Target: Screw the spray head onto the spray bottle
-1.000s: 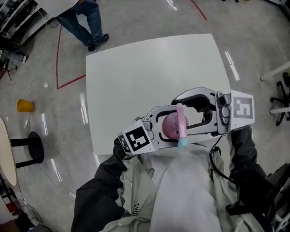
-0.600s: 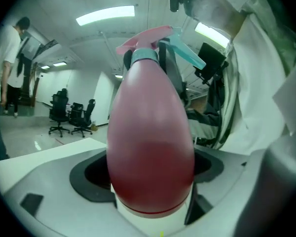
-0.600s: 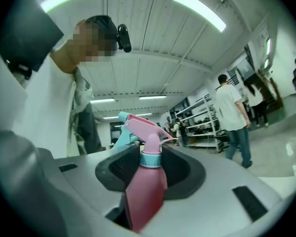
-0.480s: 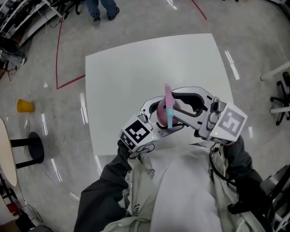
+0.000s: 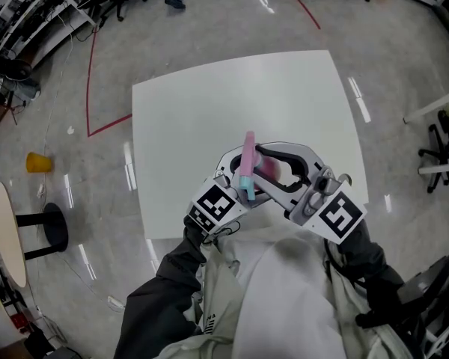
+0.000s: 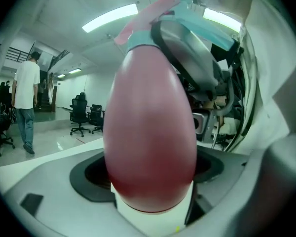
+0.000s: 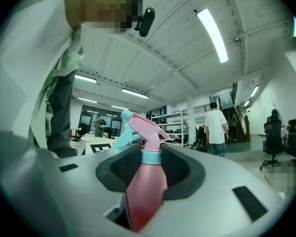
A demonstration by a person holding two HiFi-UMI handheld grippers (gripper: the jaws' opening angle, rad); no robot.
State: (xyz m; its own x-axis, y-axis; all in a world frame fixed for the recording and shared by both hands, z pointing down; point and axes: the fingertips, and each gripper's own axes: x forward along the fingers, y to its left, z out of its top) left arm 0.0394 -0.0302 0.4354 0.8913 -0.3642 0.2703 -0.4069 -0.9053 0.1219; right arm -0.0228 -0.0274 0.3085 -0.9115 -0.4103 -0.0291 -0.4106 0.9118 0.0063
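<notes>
Two-handed: held spray bottle (image 6: 150, 132) clamped in left gripper (image 6: 150, 181), just closed right gripper (image 7: 149, 162) on spray head (image 7: 140, 125); likely needed axes aligned, gentle twist.

No word, number or brand name can be read anywhere, and the only printed marks are black-and-white square code patterns, without letters, on the cube (image 5: 212, 206) of the left gripper (image 5: 238, 172) and the cube (image 5: 337, 215) of the right gripper (image 5: 273, 167).
</notes>
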